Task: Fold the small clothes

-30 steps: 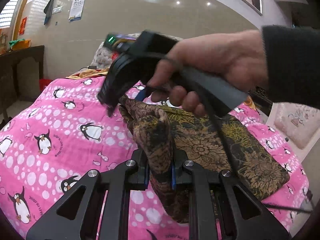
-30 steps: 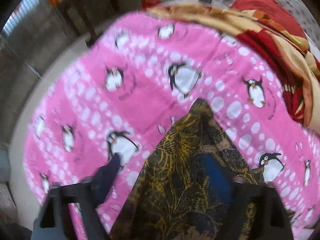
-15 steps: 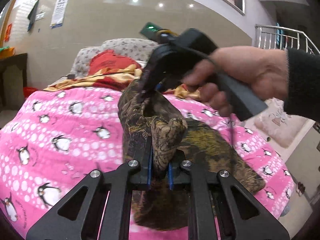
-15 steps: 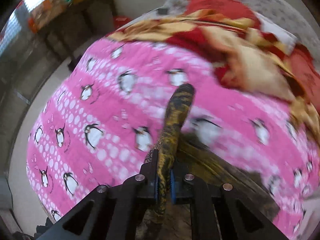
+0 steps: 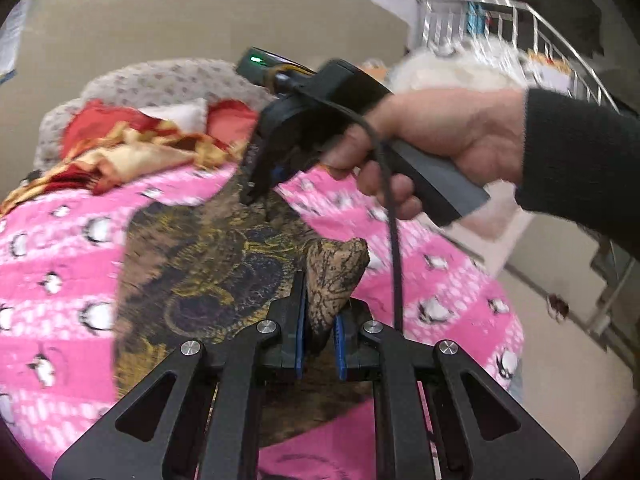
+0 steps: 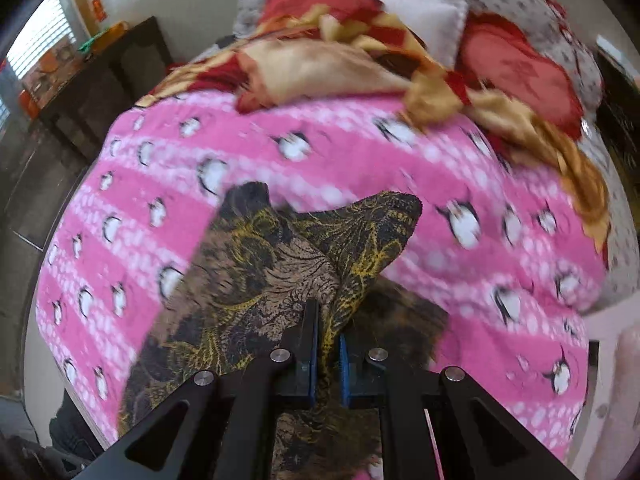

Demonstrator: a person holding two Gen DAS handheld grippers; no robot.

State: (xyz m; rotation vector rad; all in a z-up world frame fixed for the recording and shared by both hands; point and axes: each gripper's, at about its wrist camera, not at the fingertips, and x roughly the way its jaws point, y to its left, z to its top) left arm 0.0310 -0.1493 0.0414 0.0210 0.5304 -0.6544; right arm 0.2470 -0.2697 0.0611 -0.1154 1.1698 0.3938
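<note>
— How do the two grippers stand?

— The left gripper (image 5: 320, 344) has its jaws pinched on a fold of the patterned cloth (image 5: 208, 280). The right gripper (image 6: 326, 354) likewise, angled steeply down.

— And the person?

— The right hand (image 5: 436, 136), in a dark sleeve (image 5: 580, 160), wraps that gripper's handle.

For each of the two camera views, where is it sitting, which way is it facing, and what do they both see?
Left wrist: rides the left gripper, facing across the pink bed to the headboard end; shows the right hand and right gripper.
Right wrist: rides the right gripper, facing steeply down at the bed; no hand shows.
Shared: dark patterned garment, pinched by both grippers, and the red-and-gold blanket.
</note>
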